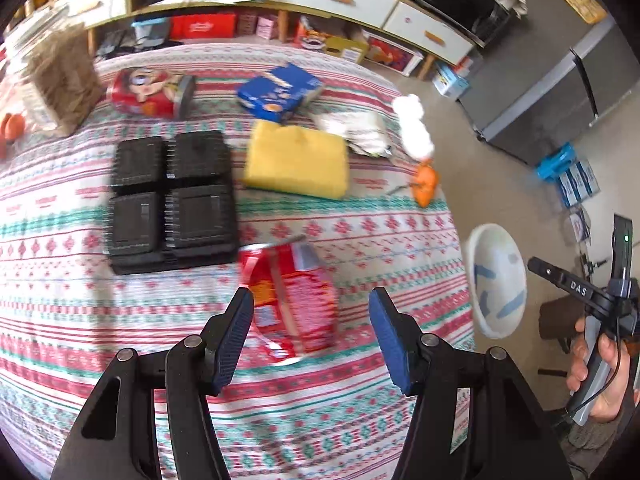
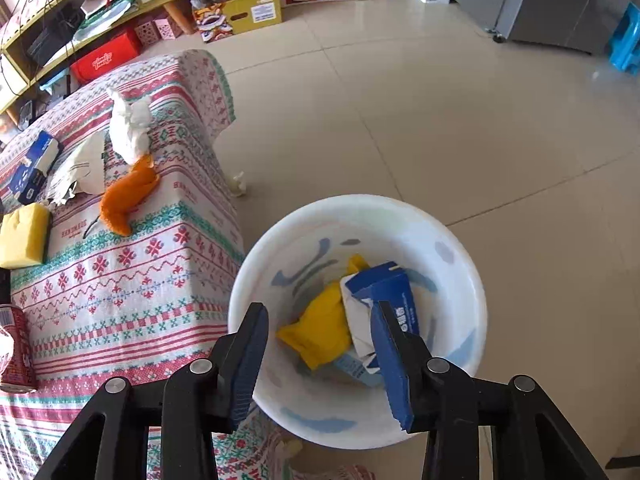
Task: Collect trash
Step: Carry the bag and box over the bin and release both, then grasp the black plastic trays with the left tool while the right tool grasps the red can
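Observation:
A crumpled red snack packet (image 1: pixel 292 300) lies on the patterned tablecloth (image 1: pixel 360 224). My left gripper (image 1: pixel 312 320) hovers above it, open, and its blue pads do not touch the packet. Beside the table on the floor stands a white bin (image 2: pixel 360 200), with a yellow packet (image 2: pixel 320 328) and a blue-and-white carton (image 2: pixel 384 292) inside. Over the bin hangs my right gripper (image 2: pixel 320 344), open and empty. More litter lies on the table: a white tissue wad (image 2: pixel 128 124), an orange scrap (image 2: pixel 124 200) and a torn white wrapper (image 2: pixel 80 176).
A black four-cell tray (image 1: pixel 172 196), a yellow sponge (image 1: pixel 296 160), a blue box (image 1: pixel 280 92) and a red tin (image 1: pixel 148 92) lie on the table. A small paper wad (image 2: pixel 238 182) lies on the tiled floor. Shelves and boxes line the far wall. A hand (image 1: pixel 600 376) holds the other tool.

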### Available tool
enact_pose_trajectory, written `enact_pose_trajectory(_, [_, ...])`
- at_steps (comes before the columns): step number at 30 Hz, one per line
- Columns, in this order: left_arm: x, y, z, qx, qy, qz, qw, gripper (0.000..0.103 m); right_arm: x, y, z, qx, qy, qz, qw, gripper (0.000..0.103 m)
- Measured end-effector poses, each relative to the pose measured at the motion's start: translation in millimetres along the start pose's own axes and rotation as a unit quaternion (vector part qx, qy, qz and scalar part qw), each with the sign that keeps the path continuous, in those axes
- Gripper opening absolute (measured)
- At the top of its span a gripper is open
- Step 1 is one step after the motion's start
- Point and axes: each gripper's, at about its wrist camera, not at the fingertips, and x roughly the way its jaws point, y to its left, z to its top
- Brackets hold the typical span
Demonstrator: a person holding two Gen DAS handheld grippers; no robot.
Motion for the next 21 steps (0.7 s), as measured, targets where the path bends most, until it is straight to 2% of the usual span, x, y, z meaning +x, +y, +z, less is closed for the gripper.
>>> enact_pose_trajectory(4, [-14.4,67.1,7.9,-0.064,-0.016,0.009,0.9978,0.063,4.8,20.5,0.2,-0.014,0.008,0.017,1.000,0.057])
enact_pose_trajectory(7, [-16.7,89.6,12.9,-0.087,-0.025,0.014,0.9958,0.064,10.6,41.6,-0.8,-0.031,0.018,0.034,0.999,0.058])
enact_pose_trajectory(10, [-15.0,97.0,14.2,-0.091,-0.021,0.010,0.9956,0.064,15.8,64.7,-3.4,-0.048,0.025,0.054,0.997,0.058])
enact_pose_trajectory(12, [-12.2,96.1,16.5,-0.089,-0.020,0.012,0.9958,0.064,19.1,80.2,-5.9,-0.053,0.035,0.088,0.994,0.058])
enact_pose_trajectory(16, [-6.6,96.1,22.6,-0.080,-0.021,0.030,0.9961,0.064,26.0,118.8,-13.6,-0.070,0.056,0.154,0.984,0.059])
enact_pose_trajectory(21, [7.4,101.3,31.8,-0.074,-0.014,0.053,0.9957,0.064,42.1,170.3,-27.6,-0.103,0.091,0.203,0.969,0.060])
